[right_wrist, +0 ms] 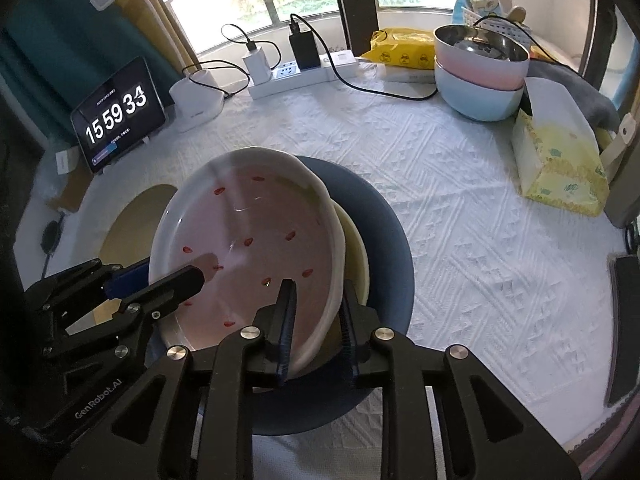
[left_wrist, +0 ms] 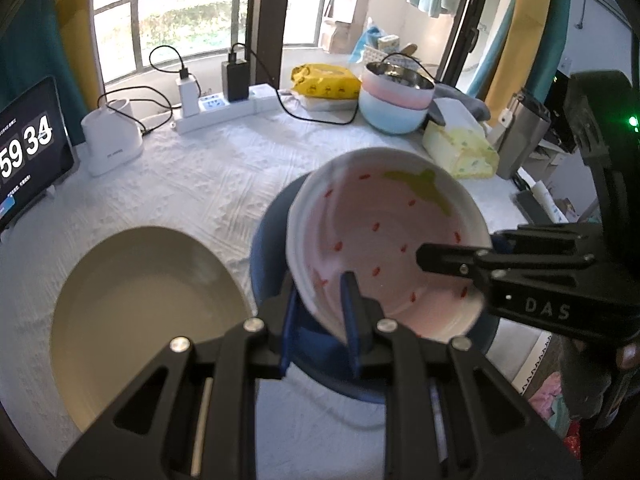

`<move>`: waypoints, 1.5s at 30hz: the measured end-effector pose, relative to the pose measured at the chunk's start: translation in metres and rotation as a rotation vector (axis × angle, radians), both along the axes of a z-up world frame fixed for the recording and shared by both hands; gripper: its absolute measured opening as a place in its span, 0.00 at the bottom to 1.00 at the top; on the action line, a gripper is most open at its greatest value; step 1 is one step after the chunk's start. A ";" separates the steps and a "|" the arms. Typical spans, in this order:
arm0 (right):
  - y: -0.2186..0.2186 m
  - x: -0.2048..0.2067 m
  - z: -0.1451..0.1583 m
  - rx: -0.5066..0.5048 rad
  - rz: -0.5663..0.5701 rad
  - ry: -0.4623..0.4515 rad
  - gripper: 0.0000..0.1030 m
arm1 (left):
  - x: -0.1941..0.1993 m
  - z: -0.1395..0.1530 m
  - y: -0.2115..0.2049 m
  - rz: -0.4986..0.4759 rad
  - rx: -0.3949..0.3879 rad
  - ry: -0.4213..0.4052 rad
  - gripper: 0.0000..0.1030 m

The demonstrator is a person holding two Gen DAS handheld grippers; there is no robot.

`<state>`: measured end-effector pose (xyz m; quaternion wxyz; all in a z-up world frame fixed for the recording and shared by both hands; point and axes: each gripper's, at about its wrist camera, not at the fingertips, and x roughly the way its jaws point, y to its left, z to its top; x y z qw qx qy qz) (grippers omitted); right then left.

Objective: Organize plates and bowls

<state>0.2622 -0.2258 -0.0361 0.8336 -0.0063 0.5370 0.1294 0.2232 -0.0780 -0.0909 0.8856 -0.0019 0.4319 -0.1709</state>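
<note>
Pink with red spots and a green leaf, the strawberry plate (left_wrist: 384,248) is tilted above the blue plate (right_wrist: 384,216), which sits on the table (right_wrist: 460,208) with its white cloth. A cream plate (right_wrist: 354,248) lies in the blue one, under the pink one. The left gripper (left_wrist: 320,308) has its fingers pinched on the near rim of the strawberry plate, one finger inside and one outside. The right gripper (right_wrist: 316,320) has one finger on each side of the other rim; I cannot tell if they squeeze it. A big beige plate (left_wrist: 148,312) lies on the table just beside the blue one. Far back stand stacked bowls (right_wrist: 480,76), pink on pale blue, with a metal one on top.
</note>
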 end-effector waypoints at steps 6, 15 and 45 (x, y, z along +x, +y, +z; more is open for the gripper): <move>0.005 -0.001 0.005 -0.026 0.031 -0.016 0.29 | 0.002 0.001 0.007 0.008 -0.010 -0.008 0.21; 0.017 -0.009 0.019 -0.123 0.059 -0.075 0.56 | 0.004 0.001 0.010 0.000 -0.023 -0.015 0.21; -0.048 0.001 0.041 0.027 -0.087 -0.173 0.56 | 0.021 0.002 0.035 0.111 -0.002 0.010 0.24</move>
